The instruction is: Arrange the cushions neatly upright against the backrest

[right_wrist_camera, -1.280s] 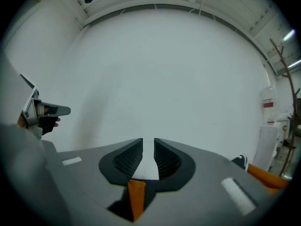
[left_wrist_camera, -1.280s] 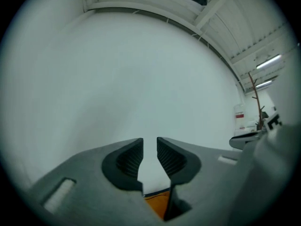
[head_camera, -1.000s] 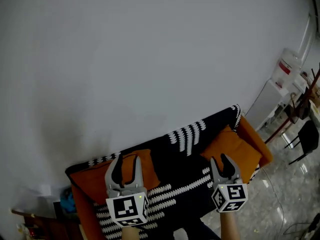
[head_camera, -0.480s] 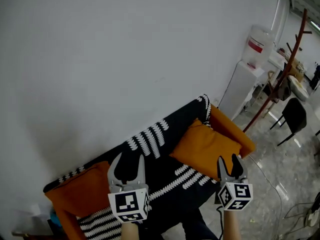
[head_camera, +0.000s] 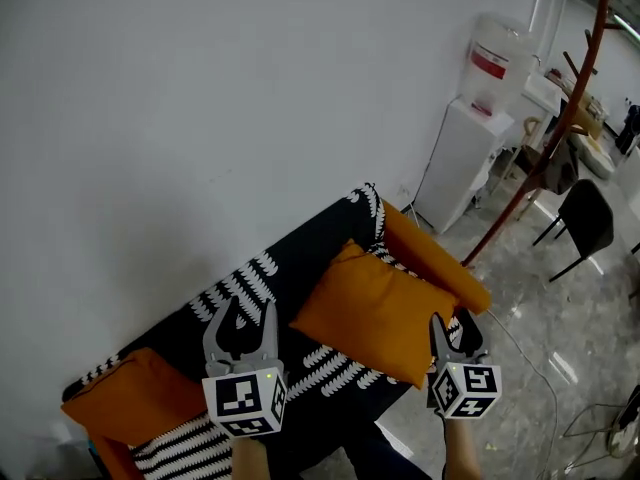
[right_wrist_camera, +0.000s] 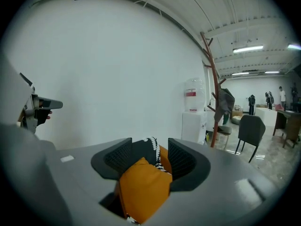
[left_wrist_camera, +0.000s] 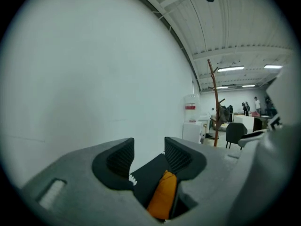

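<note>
Left tongs [head_camera: 243, 326] stand spread, with nothing between the pads; through their gap I see only the far sofa and a sliver of orange. Right tongs [head_camera: 452, 328] are opening. The right cushion [head_camera: 372, 310] shows beyond their gap, but the pads do not press on it.

Compared with a second ago, both pairs are wider and have come back from the sofa [head_camera: 335, 363]. The left tongs hung over the left cushion [head_camera: 125, 403] then; now it lies well to their left, at the sofa's end. The head view has also swung to the right. I judge both cushions released.

The right cushion leans on the backrest [head_camera: 285, 263], tilted with one corner up, just beside the orange armrest [head_camera: 435, 263]. The left cushion sits low, and I cannot tell whether it is upright. Some squaring up may remain.

Bare black-and-white patterned seat lies open between the two cushions, with room to shift either one inward. The white wall [head_camera: 200, 118] stands directly behind the backrest, so there is no room to reach there. Past the armrest stand a water dispenser [head_camera: 470, 153], a coat stand [head_camera: 545, 138] and a dark chair [head_camera: 585, 218] on the shiny floor [head_camera: 540, 348], all well apart from the tongs.
</note>
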`<state>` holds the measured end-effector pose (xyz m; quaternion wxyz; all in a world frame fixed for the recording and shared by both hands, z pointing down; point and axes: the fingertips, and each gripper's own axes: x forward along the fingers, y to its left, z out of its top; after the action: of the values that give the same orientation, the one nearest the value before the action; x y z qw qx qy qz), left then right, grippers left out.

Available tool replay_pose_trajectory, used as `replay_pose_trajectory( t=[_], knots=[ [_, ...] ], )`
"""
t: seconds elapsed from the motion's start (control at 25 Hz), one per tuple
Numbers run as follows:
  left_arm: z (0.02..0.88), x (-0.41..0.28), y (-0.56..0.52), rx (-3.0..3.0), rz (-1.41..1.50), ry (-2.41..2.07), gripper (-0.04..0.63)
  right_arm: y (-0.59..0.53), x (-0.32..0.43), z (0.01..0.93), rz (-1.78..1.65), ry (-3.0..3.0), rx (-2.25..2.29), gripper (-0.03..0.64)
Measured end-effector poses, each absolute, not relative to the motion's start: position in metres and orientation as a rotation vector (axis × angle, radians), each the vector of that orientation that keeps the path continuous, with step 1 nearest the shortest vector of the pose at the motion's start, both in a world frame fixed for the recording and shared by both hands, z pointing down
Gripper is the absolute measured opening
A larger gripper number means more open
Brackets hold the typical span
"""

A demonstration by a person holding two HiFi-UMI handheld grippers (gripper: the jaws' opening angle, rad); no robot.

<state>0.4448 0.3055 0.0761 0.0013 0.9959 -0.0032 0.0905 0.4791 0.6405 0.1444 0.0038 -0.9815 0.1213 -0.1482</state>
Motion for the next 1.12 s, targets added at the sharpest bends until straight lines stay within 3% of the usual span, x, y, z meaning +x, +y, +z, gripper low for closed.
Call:
replay_pose_trajectory(
  t=[0.6, 1.12],
  knots=[
    [0.201, 0.611, 0.417, 3.182, 0.662, 0.31, 0.206, 0.769, 0.568, 0.281, -0.773, 0.133, -2.977, 0.244],
    [0.347, 0.726, 0.473, 3.105, 1.047, 0.635, 0.289, 0.8, 0.624, 0.402, -1.037, 0.027, -2.871, 0.272]
  ],
)
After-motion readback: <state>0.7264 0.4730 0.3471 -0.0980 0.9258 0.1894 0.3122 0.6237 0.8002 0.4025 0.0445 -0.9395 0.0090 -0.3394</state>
